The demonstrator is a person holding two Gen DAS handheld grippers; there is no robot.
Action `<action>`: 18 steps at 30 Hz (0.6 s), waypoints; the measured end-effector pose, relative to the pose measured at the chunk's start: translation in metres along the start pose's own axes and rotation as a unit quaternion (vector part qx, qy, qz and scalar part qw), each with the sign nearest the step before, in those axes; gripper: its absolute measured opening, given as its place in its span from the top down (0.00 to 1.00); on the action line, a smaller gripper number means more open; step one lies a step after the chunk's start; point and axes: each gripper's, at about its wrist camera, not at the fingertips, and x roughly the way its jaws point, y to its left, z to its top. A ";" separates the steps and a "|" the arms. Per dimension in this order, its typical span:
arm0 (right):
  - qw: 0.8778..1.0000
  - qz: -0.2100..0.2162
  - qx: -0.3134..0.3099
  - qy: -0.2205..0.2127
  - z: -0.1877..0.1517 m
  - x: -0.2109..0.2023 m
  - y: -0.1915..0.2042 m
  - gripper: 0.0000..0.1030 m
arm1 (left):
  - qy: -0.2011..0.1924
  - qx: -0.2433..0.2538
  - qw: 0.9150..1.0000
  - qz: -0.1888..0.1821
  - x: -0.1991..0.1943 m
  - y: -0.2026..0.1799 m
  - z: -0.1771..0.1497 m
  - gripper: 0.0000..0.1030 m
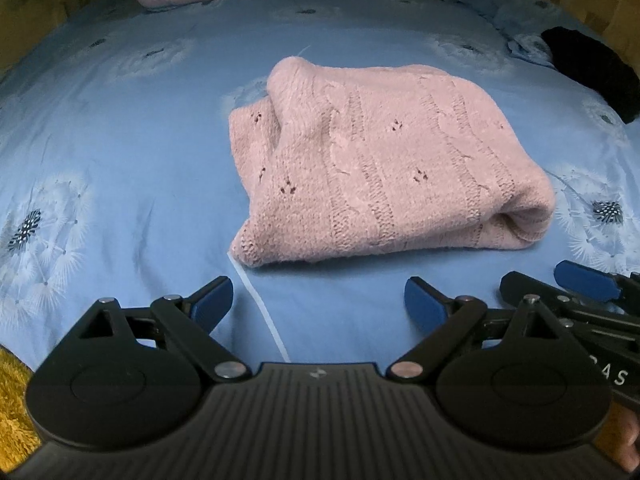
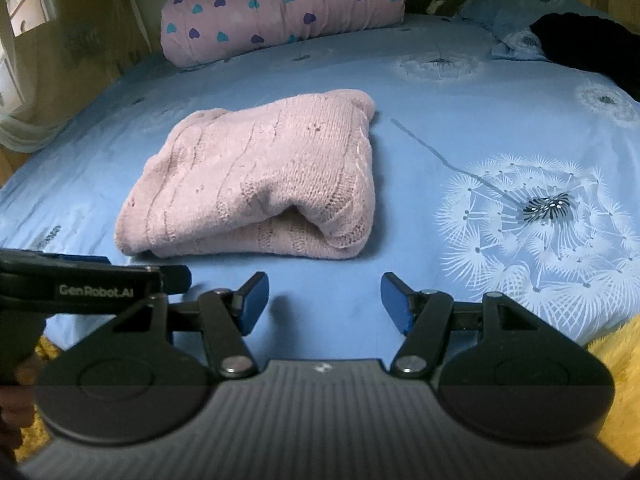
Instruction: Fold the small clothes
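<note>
A blue bed sheet (image 1: pixel 140 152) printed with white dandelions covered the bed. At its far edge lay a rolled pink quilt (image 2: pixel 280 8) dotted with hearts, and a black garment (image 1: pixel 592 72) sat at the far right. A folded pink knit sweater (image 1: pixel 380 168) rested in the middle of the sheet, its rounded fold facing the claws. The left claw (image 1: pixel 319 300) stood released just short of the sweater's near edge, touching nothing. The right claw (image 2: pixel 324 300) was likewise spread and empty, close beside the left one, with the sweater ahead and slightly to its left. A thin white thread (image 1: pixel 264 312) trailed from the sweater's near corner between the left claw's fingers.
</note>
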 end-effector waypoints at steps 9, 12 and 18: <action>1.000 0.000 0.001 0.000 0.000 0.000 0.000 0.38 | -0.010 0.011 1.000 0.006 -0.002 -0.004 -0.003 0.08; 1.000 0.001 0.002 0.001 0.000 0.000 -0.001 0.38 | -0.011 0.012 1.000 0.006 -0.003 -0.005 -0.004 0.08; 1.000 0.001 0.002 0.001 0.000 0.001 -0.001 0.38 | -0.010 0.010 1.000 0.004 -0.002 -0.004 -0.004 0.08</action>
